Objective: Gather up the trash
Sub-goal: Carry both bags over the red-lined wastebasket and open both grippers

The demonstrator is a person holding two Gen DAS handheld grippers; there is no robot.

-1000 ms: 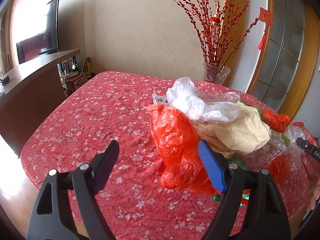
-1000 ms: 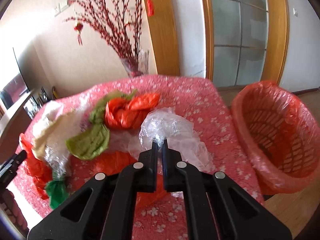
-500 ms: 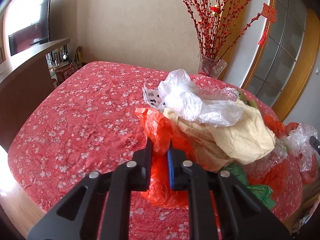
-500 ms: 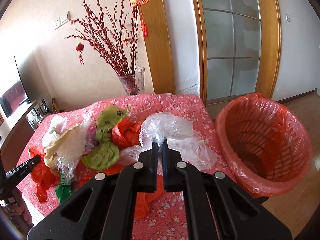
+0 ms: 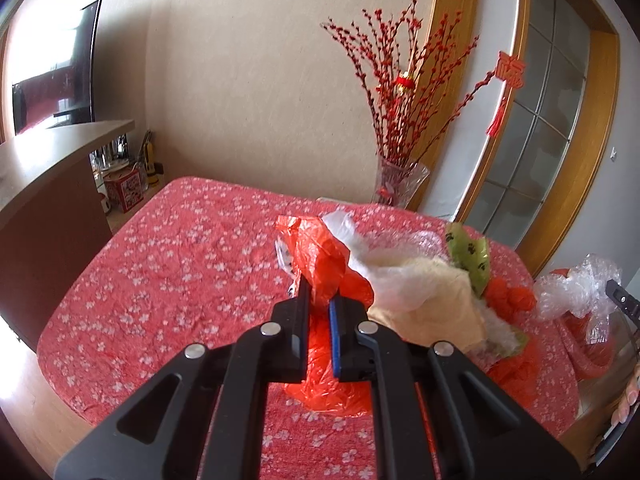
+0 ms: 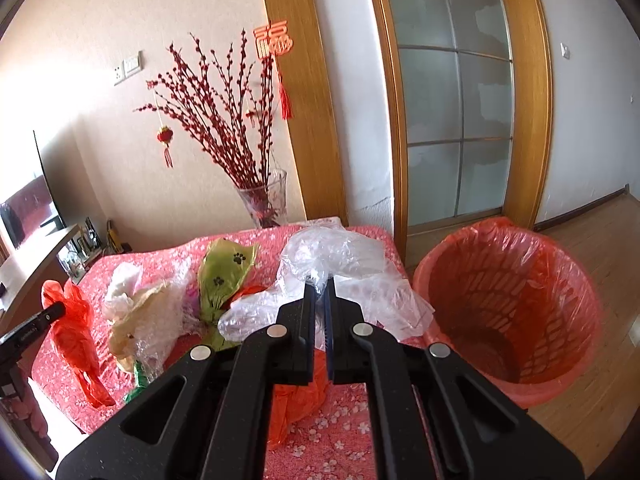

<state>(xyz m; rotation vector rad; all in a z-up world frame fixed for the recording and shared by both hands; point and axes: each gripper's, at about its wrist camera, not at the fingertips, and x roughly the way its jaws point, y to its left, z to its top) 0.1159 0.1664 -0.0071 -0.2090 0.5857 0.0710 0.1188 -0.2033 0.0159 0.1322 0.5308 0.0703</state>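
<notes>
my left gripper (image 5: 319,304) clamped on 1 red bag (image 5: 318,256) | my right gripper (image 6: 319,286) clamped on 1 clear bag (image 6: 336,256) | 1 bin (image 6: 508,312) at 3 o'clock

We see each hand-held gripper, left (image 5: 319,307) and right (image 6: 319,292), built of matte black plastic: two angular arms with triangular cut-outs, round silver screws at the pivots, and a blue pad lining one finger (image 5: 334,334).
</notes>
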